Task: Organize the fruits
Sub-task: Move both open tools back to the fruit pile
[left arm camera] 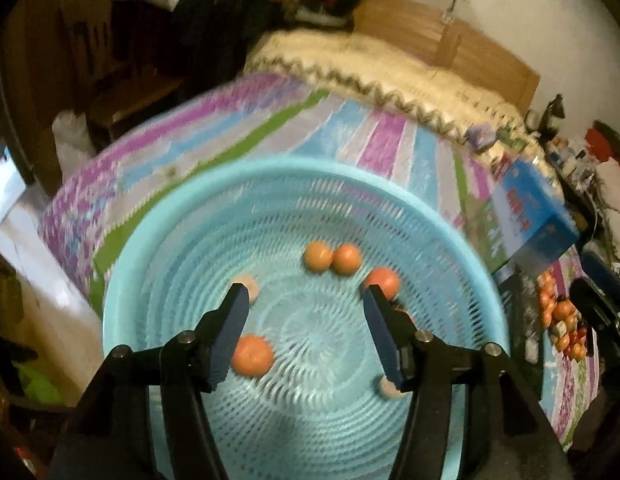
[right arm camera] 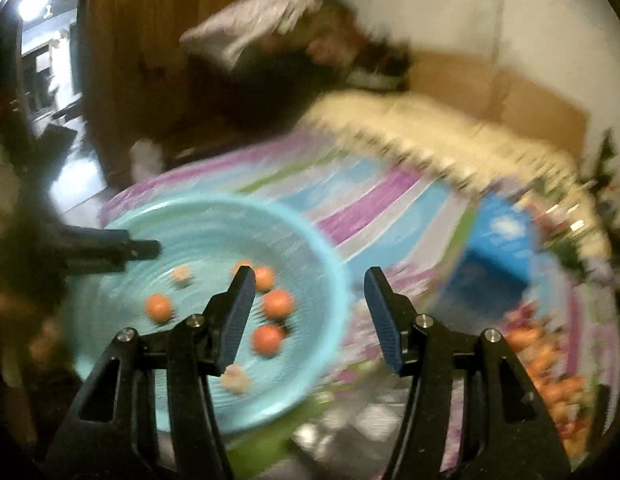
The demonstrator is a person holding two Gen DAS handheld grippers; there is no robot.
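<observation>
Both the left gripper (left arm camera: 306, 300) and right gripper (right arm camera: 310, 284) hang spread and empty over the basket (left arm camera: 158, 216), so fetching fruit from the pile (left arm camera: 561, 320) at the bed's right edge seems next

Pale turquoise perforated basket (left arm camera: 182, 216) holding orange fruits (left arm camera: 252, 356), two paler peach-cream pieces among them. Bedspread (left arm camera: 238, 128) striped purple, sky blue, green, white. Cream blanket (left arm camera: 373, 64) edged with dark zigzag at bedspread's far edge. Blue box (left arm camera: 533, 216), red lettering, near right edge. Gripper fingers (left arm camera: 234, 320) black, dark-blue ribbed pads.
</observation>
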